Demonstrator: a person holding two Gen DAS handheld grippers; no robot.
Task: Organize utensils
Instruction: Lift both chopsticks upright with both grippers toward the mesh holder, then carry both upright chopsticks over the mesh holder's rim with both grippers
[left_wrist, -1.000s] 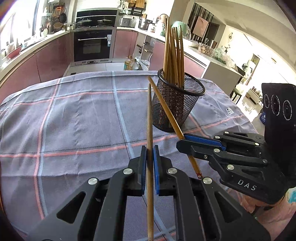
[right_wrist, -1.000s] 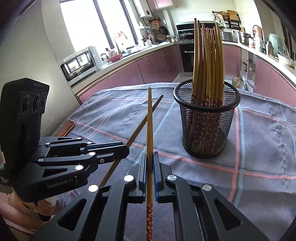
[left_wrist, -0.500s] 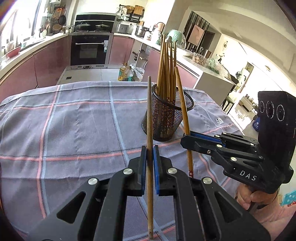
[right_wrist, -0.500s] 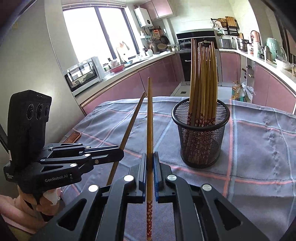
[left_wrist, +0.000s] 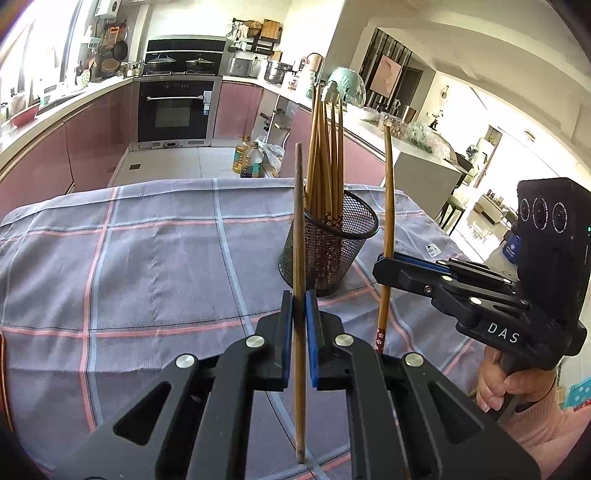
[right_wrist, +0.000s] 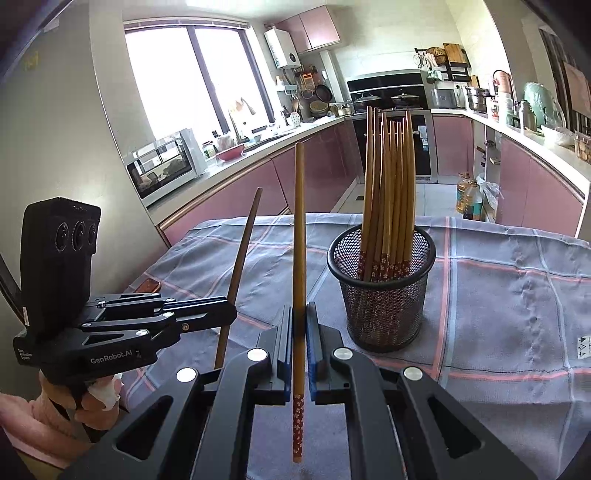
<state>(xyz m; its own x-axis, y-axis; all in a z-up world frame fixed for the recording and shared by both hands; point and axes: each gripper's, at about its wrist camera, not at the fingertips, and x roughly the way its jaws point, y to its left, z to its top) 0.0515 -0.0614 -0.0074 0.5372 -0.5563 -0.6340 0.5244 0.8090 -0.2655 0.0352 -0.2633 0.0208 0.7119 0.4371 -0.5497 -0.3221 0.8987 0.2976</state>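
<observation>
Since a second ago I've brought both sticks from tilted to near upright, and the black wire-mesh holder (left_wrist: 328, 243) now sits farther from my grippers. My left gripper (left_wrist: 299, 317) is clamped on a plain brown wooden chopstick (left_wrist: 299, 236); my right gripper (right_wrist: 299, 328) pinches a wooden chopstick with a red floral end (right_wrist: 299, 258). The holder stands on the grey plaid tablecloth (right_wrist: 517, 295), right of both sticks, full of matching chopsticks (right_wrist: 388, 192), floral ends down. Only the right view shows the white countertop oven (right_wrist: 162, 166); only the left shows my right hand (left_wrist: 517, 384).
</observation>
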